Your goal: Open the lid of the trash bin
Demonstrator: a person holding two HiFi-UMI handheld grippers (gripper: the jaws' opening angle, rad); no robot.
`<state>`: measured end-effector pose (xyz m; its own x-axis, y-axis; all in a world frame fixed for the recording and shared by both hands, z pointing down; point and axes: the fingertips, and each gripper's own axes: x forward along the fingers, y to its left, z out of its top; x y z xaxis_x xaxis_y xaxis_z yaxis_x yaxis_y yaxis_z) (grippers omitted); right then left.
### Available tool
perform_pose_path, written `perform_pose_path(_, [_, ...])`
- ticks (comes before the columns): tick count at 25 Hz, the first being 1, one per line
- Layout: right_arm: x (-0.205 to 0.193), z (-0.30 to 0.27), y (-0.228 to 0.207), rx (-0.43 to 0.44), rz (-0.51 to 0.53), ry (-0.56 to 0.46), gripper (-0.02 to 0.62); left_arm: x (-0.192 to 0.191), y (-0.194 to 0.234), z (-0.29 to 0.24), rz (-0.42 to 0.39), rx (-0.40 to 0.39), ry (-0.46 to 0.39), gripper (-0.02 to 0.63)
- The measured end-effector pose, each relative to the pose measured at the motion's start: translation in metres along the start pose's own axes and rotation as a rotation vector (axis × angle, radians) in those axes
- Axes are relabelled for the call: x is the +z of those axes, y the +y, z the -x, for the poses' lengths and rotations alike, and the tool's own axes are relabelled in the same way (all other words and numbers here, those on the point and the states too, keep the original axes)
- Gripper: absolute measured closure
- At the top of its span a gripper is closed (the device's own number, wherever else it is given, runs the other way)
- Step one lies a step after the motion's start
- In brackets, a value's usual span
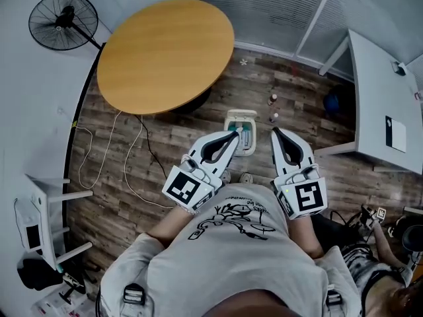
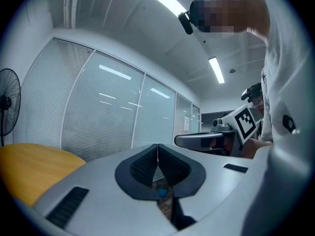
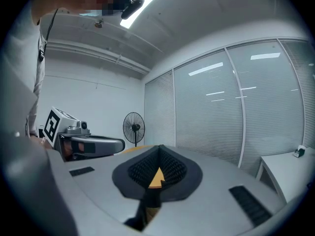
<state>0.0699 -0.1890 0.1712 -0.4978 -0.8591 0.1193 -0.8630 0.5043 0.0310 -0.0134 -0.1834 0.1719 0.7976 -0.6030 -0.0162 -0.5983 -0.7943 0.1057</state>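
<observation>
A small white trash bin [image 1: 242,119] stands on the wooden floor, just in front of the round table. Its top shows a pale rim around a greenish middle, and I cannot tell how the lid stands. My left gripper [image 1: 234,133] is held high over the floor and appears over the bin's near left corner. It is shut, pads together, with nothing in it [image 2: 157,149]. My right gripper [image 1: 275,131] hovers to the right of the bin, also shut and empty [image 3: 159,150]. Each gripper view looks out level at the room and shows the other gripper, not the bin.
A round wooden table [image 1: 165,55] stands beyond the bin, with a floor fan [image 1: 63,22] at far left. Cables [image 1: 132,170] trail over the floor on the left. Two small bottles [image 1: 272,101] and a blue object [image 1: 334,102] lie near the white desk [image 1: 380,104]. Another person [image 1: 370,269] is at lower right.
</observation>
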Motion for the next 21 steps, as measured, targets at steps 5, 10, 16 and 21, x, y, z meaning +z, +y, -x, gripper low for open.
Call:
perform_pose_path(5, [0.0008,0.0029,0.0045,-0.001,0.006,-0.006,0.589,-0.0012,-0.0022,0.0034,0.001,0.001,0.001,0.586])
perform_pose_path(10, [0.0054,0.0014,0.0075,0.001,0.008,-0.009,0.589,0.0042,-0.0001,0.0063,-0.006,0.006,0.002,0.586])
perform_pose_path(16, [0.0047,0.0034,0.0064,0.004,0.004,-0.016,0.589,0.0043,-0.0019,0.0056,-0.006,0.013,0.003,0.586])
perform_pose_path(21, [0.0063,0.0054,0.0054,0.004,0.003,-0.022,0.589,0.0058,-0.0038,0.0054,-0.006,0.011,0.001,0.586])
